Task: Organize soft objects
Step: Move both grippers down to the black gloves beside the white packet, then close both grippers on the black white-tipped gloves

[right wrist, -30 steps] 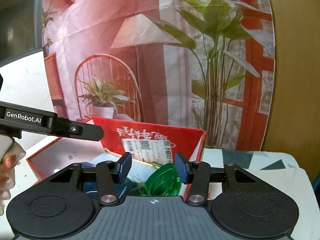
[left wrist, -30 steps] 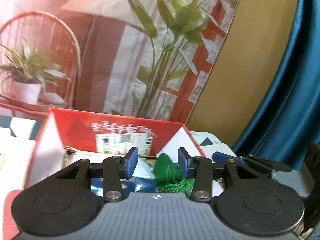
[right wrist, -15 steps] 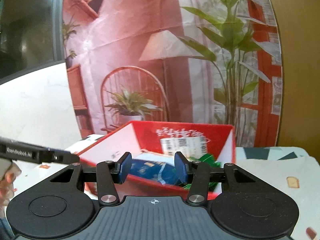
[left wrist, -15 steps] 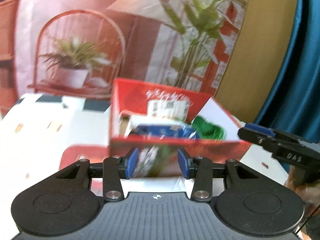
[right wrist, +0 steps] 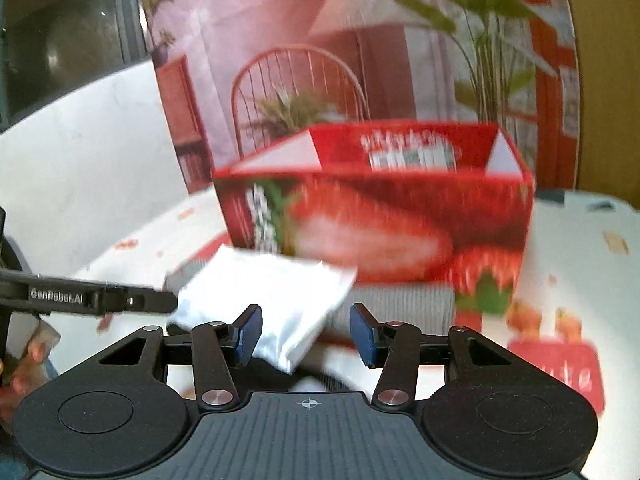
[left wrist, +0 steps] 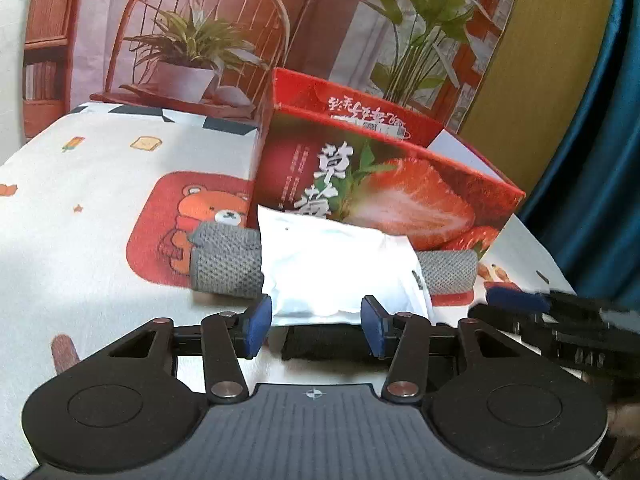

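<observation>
A white soft packet (left wrist: 336, 268) lies on the tablecloth in front of the red strawberry box (left wrist: 384, 200), resting across a grey knitted cloth (left wrist: 228, 264). My left gripper (left wrist: 316, 328) hangs low just short of the packet's near edge, its jaws opening, and its pads press on nothing. A dark item (left wrist: 320, 344) that I cannot identify lies under its tips. The right wrist view is blurred. In it my right gripper (right wrist: 306, 334) faces the white packet (right wrist: 264, 300), the grey cloth (right wrist: 400, 304) and the box (right wrist: 380, 220), its jaws opening and holding nothing.
The box is open at the top, and its inside is hidden from this low angle. The cartoon-print tablecloth (left wrist: 100, 200) spreads to the left. A printed backdrop stands behind the table and a blue curtain (left wrist: 592, 160) hangs at the right. Each gripper shows at the edge of the other's view.
Both grippers drew back from over the open box and sank to table level in front of it. The box's contents dropped out of sight; the packet and grey cloth appeared. Both jaws widened.
</observation>
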`<act>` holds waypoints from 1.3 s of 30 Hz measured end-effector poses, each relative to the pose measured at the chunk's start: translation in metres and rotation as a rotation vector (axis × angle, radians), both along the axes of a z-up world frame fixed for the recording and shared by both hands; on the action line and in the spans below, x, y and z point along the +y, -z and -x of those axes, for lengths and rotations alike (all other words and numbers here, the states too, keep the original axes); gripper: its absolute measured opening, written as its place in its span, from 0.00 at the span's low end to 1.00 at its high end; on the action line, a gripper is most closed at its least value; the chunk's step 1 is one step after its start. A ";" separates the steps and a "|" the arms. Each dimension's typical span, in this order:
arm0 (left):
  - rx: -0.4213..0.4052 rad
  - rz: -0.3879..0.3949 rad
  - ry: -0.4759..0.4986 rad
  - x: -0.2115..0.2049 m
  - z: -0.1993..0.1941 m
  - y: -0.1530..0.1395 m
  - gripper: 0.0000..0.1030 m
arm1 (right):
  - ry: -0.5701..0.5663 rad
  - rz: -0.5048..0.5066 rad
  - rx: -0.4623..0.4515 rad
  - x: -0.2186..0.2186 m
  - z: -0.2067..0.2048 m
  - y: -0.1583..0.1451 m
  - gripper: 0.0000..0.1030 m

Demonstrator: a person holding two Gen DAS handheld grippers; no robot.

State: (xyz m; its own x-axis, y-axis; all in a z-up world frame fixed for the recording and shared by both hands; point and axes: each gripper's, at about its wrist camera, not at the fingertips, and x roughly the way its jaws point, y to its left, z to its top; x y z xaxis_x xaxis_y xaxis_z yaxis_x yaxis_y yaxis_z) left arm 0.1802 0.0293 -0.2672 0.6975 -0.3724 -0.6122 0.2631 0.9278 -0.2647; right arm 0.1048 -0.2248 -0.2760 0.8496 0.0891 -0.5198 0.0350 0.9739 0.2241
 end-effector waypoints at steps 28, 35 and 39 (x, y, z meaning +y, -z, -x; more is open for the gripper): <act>0.097 0.039 -0.011 0.004 -0.005 0.034 0.54 | 0.007 0.106 0.146 0.017 0.009 0.051 0.87; 0.099 0.039 -0.009 0.004 -0.004 0.034 0.53 | -0.011 0.142 0.154 0.023 0.008 0.053 0.93; 0.102 0.047 0.001 0.004 -0.004 0.034 0.44 | -0.002 0.133 0.149 0.020 0.009 0.052 0.86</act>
